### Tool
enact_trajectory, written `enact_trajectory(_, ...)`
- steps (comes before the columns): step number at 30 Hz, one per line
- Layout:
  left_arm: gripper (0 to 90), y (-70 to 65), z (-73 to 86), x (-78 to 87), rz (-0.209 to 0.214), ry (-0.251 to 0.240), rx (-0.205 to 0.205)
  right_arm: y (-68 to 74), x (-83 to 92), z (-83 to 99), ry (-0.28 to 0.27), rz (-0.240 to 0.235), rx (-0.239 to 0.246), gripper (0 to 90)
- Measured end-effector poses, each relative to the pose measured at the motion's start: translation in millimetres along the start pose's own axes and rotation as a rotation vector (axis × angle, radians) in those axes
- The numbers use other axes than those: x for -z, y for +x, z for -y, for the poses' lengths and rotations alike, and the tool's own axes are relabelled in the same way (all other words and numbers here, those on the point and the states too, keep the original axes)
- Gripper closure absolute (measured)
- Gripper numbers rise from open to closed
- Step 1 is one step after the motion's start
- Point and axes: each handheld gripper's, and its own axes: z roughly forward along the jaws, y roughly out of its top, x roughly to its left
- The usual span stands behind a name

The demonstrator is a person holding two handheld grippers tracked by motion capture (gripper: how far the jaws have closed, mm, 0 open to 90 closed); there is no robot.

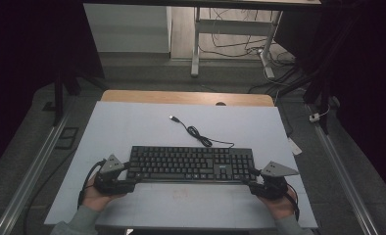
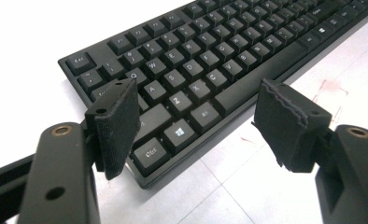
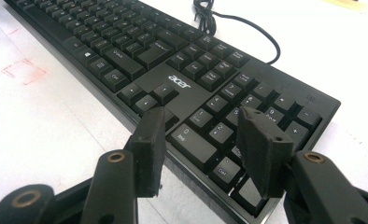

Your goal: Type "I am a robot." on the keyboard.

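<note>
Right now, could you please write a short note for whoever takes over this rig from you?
Left gripper: open, at the near left corner of the keyboard, gripping nothing.
Right gripper: open, jaws over the numpad at the near right corner, gripping nothing.
Keyboard: flat on the white mat, its cable trailing behind, unplugged.
Done: both grippers placed at the ends.
Left: probably close on both ends and lift or shift the keyboard.
</note>
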Motion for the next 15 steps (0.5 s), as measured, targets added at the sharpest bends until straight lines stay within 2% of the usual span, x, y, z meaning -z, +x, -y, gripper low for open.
enact_trajectory(3,31.1,0.2,-0.9,-1.8,-0.002,0.000,0.000,-0.2,-1.1,0.2,0.015,0.003,0.007,52.2)
enact_trajectory(15,31.1,1.2,-2.3,-1.7,-0.003,-0.005,0.001,-2.1,-0.9,0.3,0.014,-0.001,0.005,52.1)
